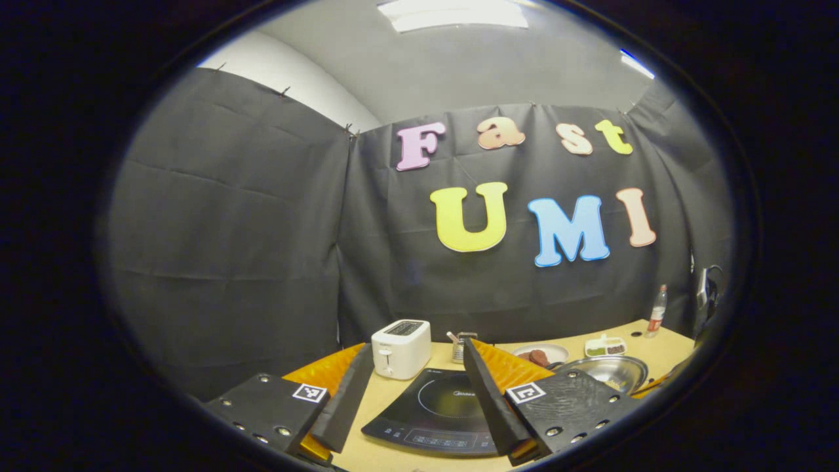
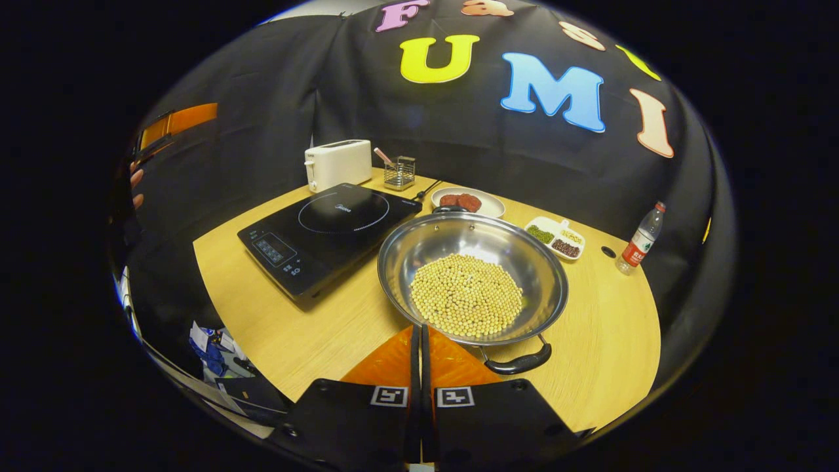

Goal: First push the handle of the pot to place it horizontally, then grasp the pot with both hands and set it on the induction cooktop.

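Two tongs are showing at this moment. I am holding my right tongs (image 2: 420,354) closed on nothing, tips just beside the near rim of the pot (image 2: 472,278), whose near handle (image 2: 518,362) is lying just to their right. I am keeping my left tongs (image 1: 413,400) open and empty, raised above the desk (image 1: 387,400) near the induction cooktop (image 1: 439,410). The pot is sitting on the desk just beside the cooktop, loaded with soybeans (image 2: 467,295). A hasty push is likely risking a tilt and spilled beans. The right gripper view is revealing the beans and handle; the left gripper view is giving the toaster (image 1: 401,349) and a sliver of the pot's rim.
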### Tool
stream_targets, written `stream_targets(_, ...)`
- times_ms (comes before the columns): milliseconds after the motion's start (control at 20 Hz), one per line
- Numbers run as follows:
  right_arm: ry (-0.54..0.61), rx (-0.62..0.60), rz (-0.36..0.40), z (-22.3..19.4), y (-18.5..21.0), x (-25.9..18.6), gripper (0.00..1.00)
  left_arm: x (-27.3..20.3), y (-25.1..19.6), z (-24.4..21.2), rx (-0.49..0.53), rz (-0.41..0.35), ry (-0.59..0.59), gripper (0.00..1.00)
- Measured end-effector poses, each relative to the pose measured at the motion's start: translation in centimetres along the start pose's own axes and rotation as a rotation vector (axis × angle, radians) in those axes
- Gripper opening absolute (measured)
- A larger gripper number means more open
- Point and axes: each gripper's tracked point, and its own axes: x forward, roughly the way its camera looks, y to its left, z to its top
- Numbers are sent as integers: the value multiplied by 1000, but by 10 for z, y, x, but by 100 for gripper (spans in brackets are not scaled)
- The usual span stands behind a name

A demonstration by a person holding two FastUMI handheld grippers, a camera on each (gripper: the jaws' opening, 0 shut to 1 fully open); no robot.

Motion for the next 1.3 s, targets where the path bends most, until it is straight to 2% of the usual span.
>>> stream_targets(50,20,1,9,-6,-1,3,0,1,-4,0,3,1,2,81)
stream_targets(450,125,35,3,-30,-30,20,2,14,-36,0,19,-7,10,81)
stream_targets(850,148,45,0,-37,-42,23,2,23,-56,-1,19,-12,15,81)
stream_targets(1300,166,42,-56,-41,-74,23,2,30,-78,-4,19,-37,17,81)
